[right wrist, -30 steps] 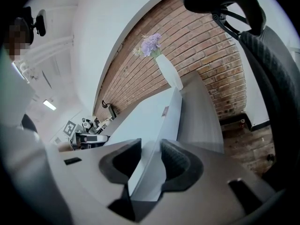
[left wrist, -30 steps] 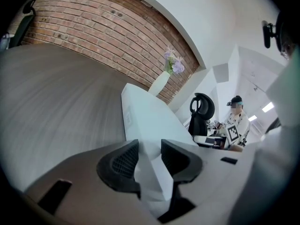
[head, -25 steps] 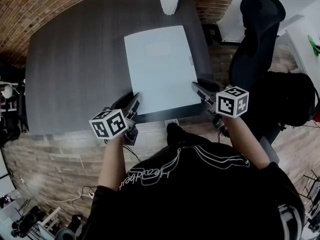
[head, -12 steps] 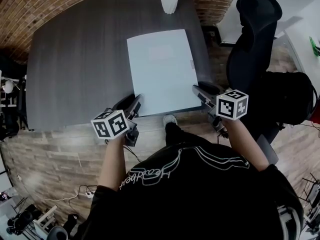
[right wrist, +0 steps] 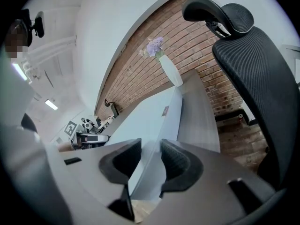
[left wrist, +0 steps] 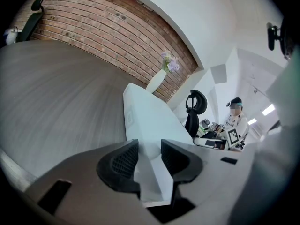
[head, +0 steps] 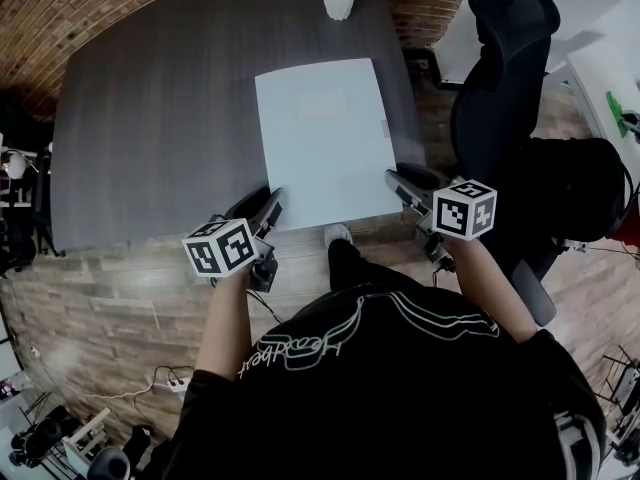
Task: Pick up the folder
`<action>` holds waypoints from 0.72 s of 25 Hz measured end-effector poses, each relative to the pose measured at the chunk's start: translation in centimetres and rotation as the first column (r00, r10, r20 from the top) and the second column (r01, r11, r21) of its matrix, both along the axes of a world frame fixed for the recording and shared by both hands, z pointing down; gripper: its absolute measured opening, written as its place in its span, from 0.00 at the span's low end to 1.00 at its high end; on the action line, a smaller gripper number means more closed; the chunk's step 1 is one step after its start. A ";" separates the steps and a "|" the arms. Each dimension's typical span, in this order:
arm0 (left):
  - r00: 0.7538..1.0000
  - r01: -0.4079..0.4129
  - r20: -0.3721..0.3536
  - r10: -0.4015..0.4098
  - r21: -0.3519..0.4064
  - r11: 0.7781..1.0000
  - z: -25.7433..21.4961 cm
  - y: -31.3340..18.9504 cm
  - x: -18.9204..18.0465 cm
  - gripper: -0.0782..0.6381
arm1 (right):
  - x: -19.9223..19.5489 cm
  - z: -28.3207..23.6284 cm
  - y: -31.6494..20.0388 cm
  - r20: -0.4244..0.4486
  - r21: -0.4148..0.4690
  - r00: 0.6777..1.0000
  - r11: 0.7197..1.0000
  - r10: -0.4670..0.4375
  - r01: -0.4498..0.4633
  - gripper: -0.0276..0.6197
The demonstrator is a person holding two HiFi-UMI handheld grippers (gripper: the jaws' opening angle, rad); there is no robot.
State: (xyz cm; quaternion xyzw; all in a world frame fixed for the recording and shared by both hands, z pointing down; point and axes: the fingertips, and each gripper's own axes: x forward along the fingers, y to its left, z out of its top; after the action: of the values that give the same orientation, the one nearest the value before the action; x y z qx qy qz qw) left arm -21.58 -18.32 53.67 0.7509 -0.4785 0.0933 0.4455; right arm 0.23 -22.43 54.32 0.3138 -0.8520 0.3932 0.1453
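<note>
Your grippers are hiding the folder's (head: 325, 138) near corners in the head view, and the tag on its right edge is showing too small to read. The folder is lying as a plain pale blue-white rectangle on the dark grey bench (head: 150, 118), its near edge at the bench's near edge. The left gripper's (head: 268, 206) fingers (left wrist: 123, 161) are clamping its near left corner and the right gripper's (head: 400, 182) fingers (right wrist: 177, 163) its near right corner, each pair narrowly parted around the thin sheet.
</note>
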 end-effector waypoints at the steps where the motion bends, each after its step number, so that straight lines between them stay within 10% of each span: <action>1: 1.000 -0.001 0.001 0.001 -0.001 1.000 0.0 0.2 0.0 0.32 | 0.0 0.0 0.2 0.000 -0.001 1.000 1.000 0.000 0.000 0.22; 18: 1.000 -0.009 0.000 0.009 -0.006 1.000 -0.1 4.7 0.7 0.32 | 0.7 0.0 4.8 0.007 -0.014 1.000 1.000 0.010 -0.010 0.22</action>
State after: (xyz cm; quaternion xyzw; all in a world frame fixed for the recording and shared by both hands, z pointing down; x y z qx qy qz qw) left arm -20.90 -13.63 53.62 0.7516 -0.4750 0.0968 0.4473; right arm 0.89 -17.62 54.33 0.3156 -0.8481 0.4011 0.1425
